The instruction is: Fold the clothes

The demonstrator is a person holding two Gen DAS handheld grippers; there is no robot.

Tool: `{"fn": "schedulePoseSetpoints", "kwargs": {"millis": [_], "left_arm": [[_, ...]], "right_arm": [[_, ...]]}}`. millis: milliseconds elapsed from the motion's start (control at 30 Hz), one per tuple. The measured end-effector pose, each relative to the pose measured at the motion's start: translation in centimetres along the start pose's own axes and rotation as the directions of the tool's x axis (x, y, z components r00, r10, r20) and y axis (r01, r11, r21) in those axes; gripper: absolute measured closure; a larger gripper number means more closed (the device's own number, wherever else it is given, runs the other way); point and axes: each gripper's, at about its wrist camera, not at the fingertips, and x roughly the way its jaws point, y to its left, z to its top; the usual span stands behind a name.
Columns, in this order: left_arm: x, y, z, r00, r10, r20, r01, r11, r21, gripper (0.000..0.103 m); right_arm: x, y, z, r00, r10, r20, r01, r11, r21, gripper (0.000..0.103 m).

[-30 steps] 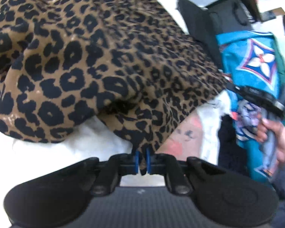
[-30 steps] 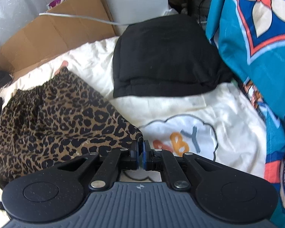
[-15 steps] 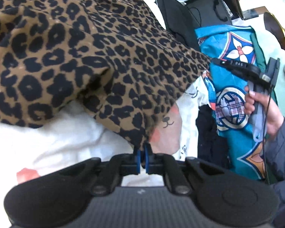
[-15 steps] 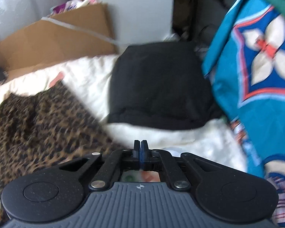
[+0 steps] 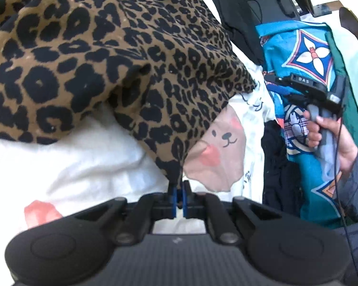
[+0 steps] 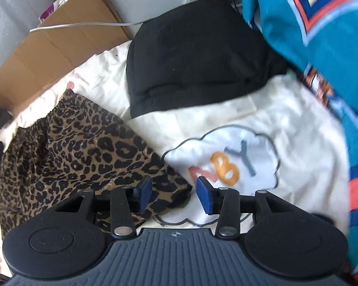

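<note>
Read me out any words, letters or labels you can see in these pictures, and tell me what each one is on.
"DAS": on the black top of the right claw.
"BY", after a letter half hidden by the leopard-print garment: in the cloud print on the white bedding.
Small marks on the bedding beside the bear face: too small to read.

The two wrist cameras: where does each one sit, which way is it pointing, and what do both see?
Left wrist: sits behind the left gripper, looking forward over the lifted leopard-print garment pinched in its fingers; the person's hand holding the right gripper shows at right.
Right wrist: sits behind the open right gripper, looking down across the white printed bedding toward a folded black garment and flattened brown cardboard.
Shared: the leopard garment, the bedding, the black garment, and the teal patterned fabric.
</note>
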Motion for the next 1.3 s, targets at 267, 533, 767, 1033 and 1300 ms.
{"fn": "schedulePoseSetpoints", "kwargs": {"millis": [267,533,767,1033,1300], "left_arm": [[-0.4,2.0,-0.6,1.000,0.021,-0.009,-0.022,0.999,-0.046,0.099],[-0.7,2.2,-0.6,0.999,0.043,-0.032,-0.044,0.998,-0.033,0.099],[-0.8,1.6,-0.3,0.999,0.038,-0.031,-0.039,0.999,-0.026,0.099],[-0.9,-0.2,0.1,1.000,-0.023,-0.007,0.023,1.000,-0.020,0.099],[1.3,-0.7,0.7,0.999,0.021,-0.041,-0.022,1.000,-0.011,0.099]], "right_arm": [[3.7,-0.1,-0.4,0.999,0.002,-0.052,-0.003,1.000,-0.024,0.048],[5.3,0.3,-1.0,0.993,0.036,-0.109,-0.038,0.999,-0.021,0.050],[4.0,0.5,-0.8,0.997,0.010,-0.081,-0.012,0.999,-0.035,0.100],[0.4,2.0,1.5,0.997,-0.071,0.016,0.072,0.991,-0.113,0.101],[1.6,3.4,1.6,0.983,-0.182,-0.040,0.170,0.965,-0.201,0.095]]}}
